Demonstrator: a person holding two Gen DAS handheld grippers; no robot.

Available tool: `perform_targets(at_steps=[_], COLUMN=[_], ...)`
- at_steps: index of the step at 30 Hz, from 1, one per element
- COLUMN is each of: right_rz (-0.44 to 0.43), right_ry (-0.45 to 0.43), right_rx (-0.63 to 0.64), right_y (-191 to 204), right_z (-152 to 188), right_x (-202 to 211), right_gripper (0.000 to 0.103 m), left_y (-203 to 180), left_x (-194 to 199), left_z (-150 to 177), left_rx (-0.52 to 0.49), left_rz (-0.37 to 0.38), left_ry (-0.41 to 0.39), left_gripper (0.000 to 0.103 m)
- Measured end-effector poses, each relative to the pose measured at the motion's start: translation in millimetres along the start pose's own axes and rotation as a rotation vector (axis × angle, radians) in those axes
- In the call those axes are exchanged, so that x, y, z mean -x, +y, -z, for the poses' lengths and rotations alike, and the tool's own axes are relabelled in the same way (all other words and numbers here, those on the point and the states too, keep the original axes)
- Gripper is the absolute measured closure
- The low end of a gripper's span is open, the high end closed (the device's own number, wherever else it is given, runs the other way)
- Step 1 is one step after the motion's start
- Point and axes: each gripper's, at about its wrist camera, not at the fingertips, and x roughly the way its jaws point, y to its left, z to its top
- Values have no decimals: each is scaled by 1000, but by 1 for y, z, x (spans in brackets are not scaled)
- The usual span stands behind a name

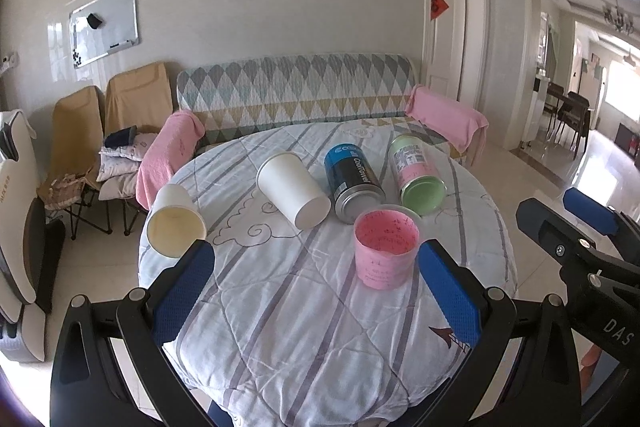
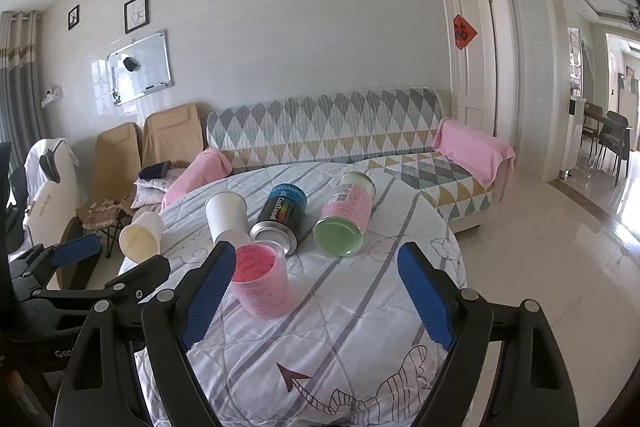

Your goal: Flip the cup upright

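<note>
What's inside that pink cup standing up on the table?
The pink cup looks empty: its open mouth shows only pink inner walls with faint dark markings. The near wall hides the very bottom, so something small and flat there cannot be ruled out.

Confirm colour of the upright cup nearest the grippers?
Pink, with dark scribbled marks: the upright cup shows best in the left wrist view.

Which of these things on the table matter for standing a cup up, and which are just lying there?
Matter: white cup and cream cup, both on their sides; open left gripper; open right gripper.

Lying about: pink cup, already upright; blue can; green jar.
</note>
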Motion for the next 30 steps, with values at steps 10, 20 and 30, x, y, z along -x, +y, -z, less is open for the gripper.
perform_targets(at_steps=[10, 20, 30], right_rz=[-8, -14, -6], right_ry=[3, 13, 36], right_rx=[-6, -7, -9], right_y=[-1, -1, -2], right_z=[2, 3, 6], right_x=[-3, -8, -15], right_gripper=[19, 19, 19], left_y=[1, 3, 5], left_x=[-3, -3, -3], left_z=[-1, 0, 0], left_rx=[-9, -14, -15], left_rz=[-11, -20, -24], left_ry=[-12, -15, -16], left_gripper=[0, 0, 0])
